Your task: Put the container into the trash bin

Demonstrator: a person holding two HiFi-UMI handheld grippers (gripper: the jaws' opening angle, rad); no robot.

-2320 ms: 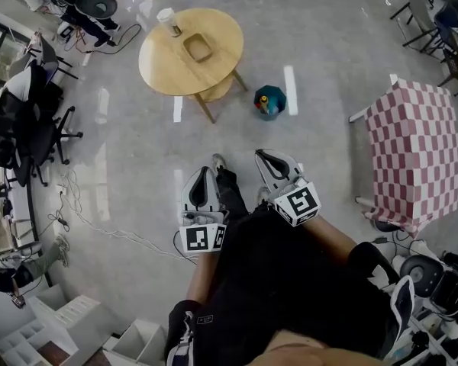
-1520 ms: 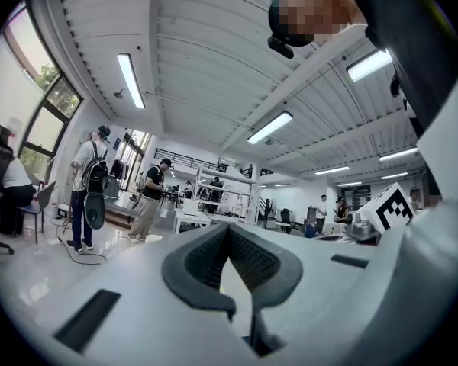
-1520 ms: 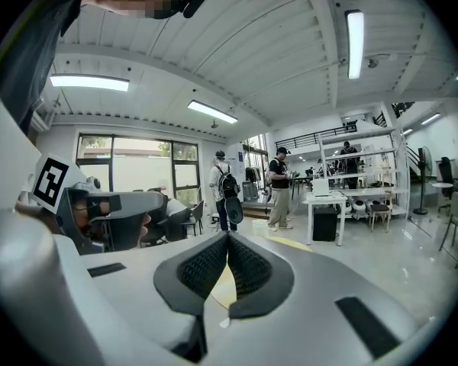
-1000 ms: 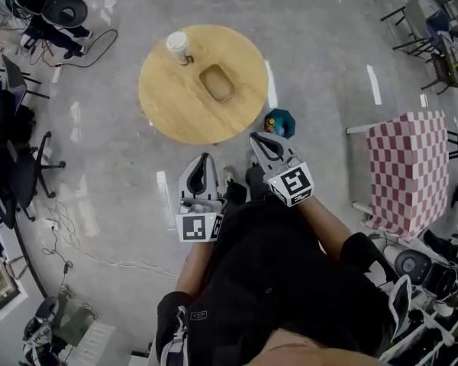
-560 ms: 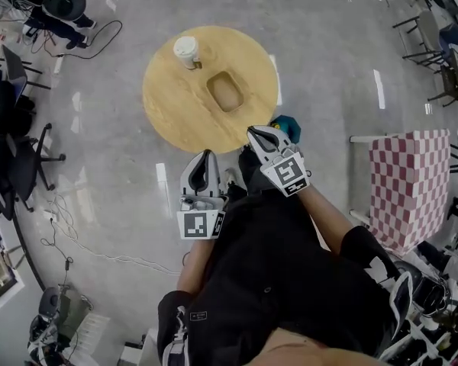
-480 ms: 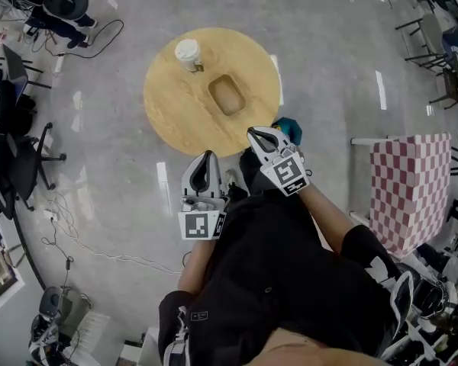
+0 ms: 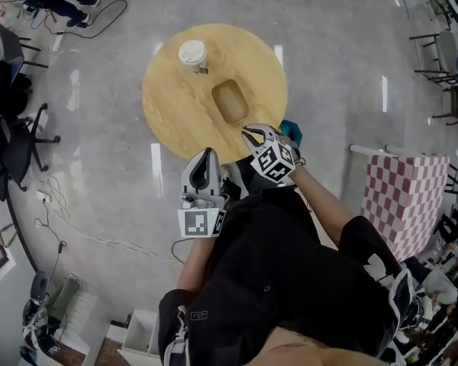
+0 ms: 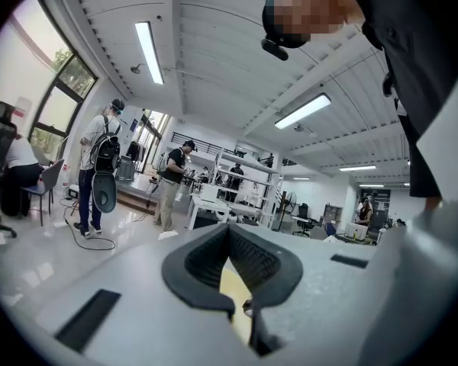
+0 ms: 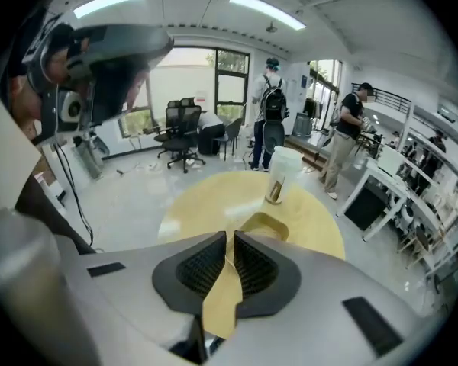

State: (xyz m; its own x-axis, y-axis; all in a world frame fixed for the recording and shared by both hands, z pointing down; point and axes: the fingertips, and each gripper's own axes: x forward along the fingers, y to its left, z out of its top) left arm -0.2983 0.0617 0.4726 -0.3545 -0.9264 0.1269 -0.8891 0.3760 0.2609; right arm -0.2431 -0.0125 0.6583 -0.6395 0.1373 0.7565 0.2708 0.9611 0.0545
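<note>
The container (image 7: pixel 230 101), a shallow brown tray with rounded corners, lies open side up near the middle of the round wooden table (image 7: pixel 175 97) in the upper centre of the head view. A white-lidded paper cup (image 7: pixel 191 52) stands up and to the left of it, apart from it.

The right gripper (image 7: pixel 248 132) hangs over the table's lower right edge, just below and a little right of the container and not touching it. In the right gripper view the container (image 9: pixel 264 225) sits directly above the tips of the right gripper (image 9: pixel 230 235), with the cup (image 9: pixel 282 174) behind it and bare table (image 9: pixel 206 197) to the left. The jaws are nearly together, with only a thin slit between the pads, and nothing is gripped.

The trash bin (image 7: pixel 292 130), teal, stands on the floor by the table's lower right rim. It shows just to the right of the right gripper, which covers part of it.

The left gripper (image 7: pixel 207 152) is lower and further left, below the table's lower edge and well apart from the container. In the left gripper view the tips of the left gripper (image 8: pixel 230 227) meet and hold nothing; a sliver of yellow tabletop shows below them. The container itself is not visible in that view.
</note>
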